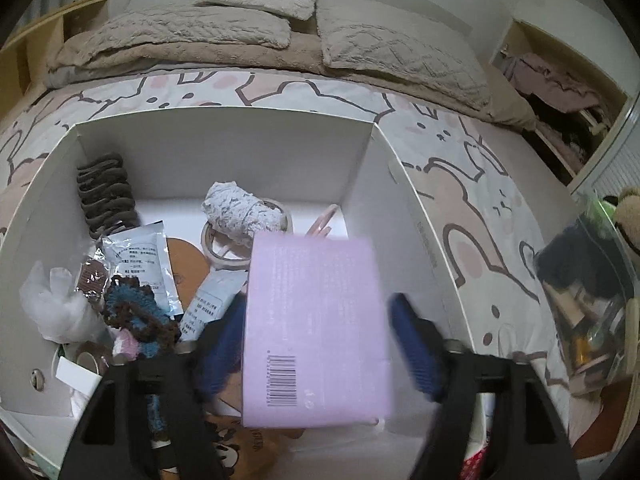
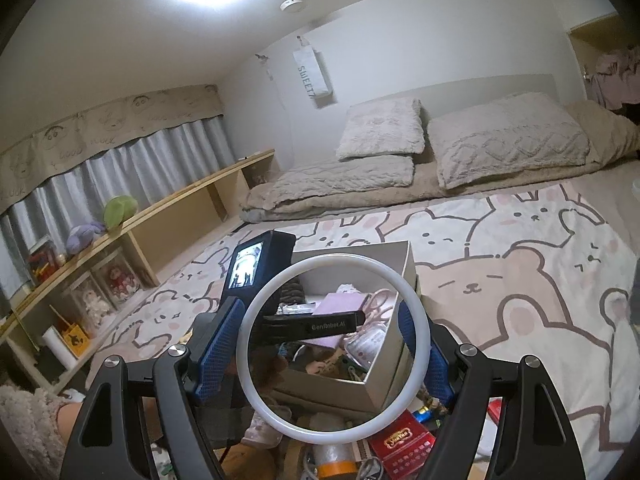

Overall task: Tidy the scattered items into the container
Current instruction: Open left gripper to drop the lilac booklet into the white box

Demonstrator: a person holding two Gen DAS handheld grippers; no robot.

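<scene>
A white cardboard box point(image 1: 224, 148) stands on the bed and holds several small items: tape rolls, sachets, crochet pieces, a dark hair claw point(image 1: 105, 196). My left gripper point(image 1: 320, 340) is over the box; a lilac carton point(image 1: 316, 332) with a barcode sits between its blue pads point(image 1: 416, 356). A gap shows beside the right pad, and the carton is blurred. My right gripper point(image 2: 334, 352) is shut on a white ring point(image 2: 334, 344), held in front of the box point(image 2: 394, 364). The left gripper body point(image 2: 312, 326) shows through the ring.
The box sits on a bear-print bed sheet point(image 2: 500, 280) with beige pillows point(image 1: 400, 48) behind. A clear bag of items point(image 1: 588, 304) lies to the right. A red packet point(image 2: 402, 446) and clutter lie below the right gripper. A wooden shelf point(image 2: 120, 252) runs along the left.
</scene>
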